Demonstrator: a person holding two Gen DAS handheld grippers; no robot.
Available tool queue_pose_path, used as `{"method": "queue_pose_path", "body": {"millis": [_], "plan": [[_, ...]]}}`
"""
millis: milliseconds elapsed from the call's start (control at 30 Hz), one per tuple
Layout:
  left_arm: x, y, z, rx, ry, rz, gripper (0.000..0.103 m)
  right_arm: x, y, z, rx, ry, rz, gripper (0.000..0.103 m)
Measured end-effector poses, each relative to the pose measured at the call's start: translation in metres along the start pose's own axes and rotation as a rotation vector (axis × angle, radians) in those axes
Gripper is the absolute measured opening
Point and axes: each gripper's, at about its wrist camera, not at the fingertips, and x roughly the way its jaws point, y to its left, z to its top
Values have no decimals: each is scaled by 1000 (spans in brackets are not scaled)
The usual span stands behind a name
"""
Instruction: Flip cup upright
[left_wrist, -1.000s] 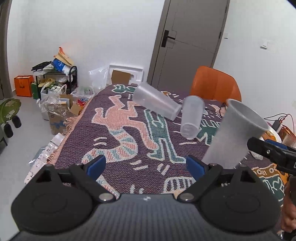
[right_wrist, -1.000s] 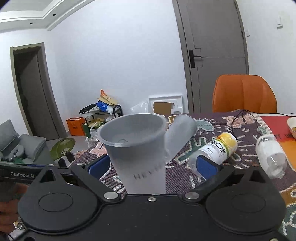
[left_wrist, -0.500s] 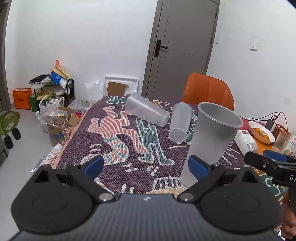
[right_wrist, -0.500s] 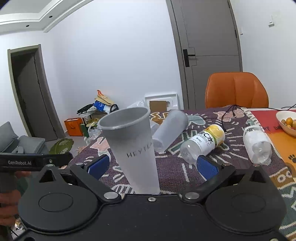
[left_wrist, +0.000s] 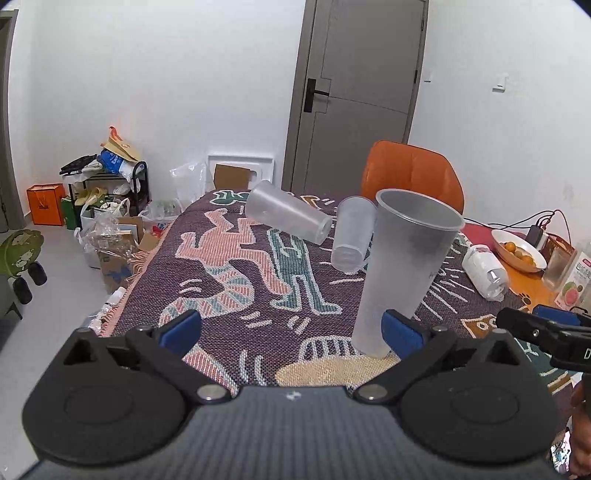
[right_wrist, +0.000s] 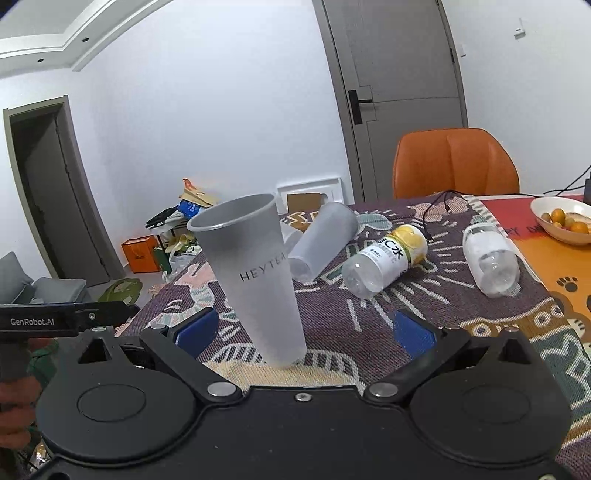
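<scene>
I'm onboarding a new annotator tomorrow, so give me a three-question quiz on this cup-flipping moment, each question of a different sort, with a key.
1. True or false: the frosted cup stands mouth-up on the patterned tablecloth.
2. Multiple choice: how many clear cups lie on their sides behind it in the left wrist view? A) none B) two C) four
3. Fill in: the right gripper has its jaws ____ around the frosted cup.

Key:
1. True; its base rests on the cloth.
2. B; one clear cup and another clear cup.
3. Open; neither blue pad appears to touch the cup. The left gripper is open too.
</scene>
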Motion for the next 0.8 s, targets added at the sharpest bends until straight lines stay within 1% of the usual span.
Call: {"method": "queue_pose_path", "body": {"millis": [200, 433, 800], "plan": [[-7, -6, -4, 27, 1, -1, 103, -9, -4, -3, 5, 2, -9, 103], [-13, -7, -10, 23, 20, 4, 103, -23, -6, -3, 4, -5, -16, 103], [-22, -6, -15, 23, 23, 6, 103, -30, -1, -11, -17, 5, -14, 103]]}}
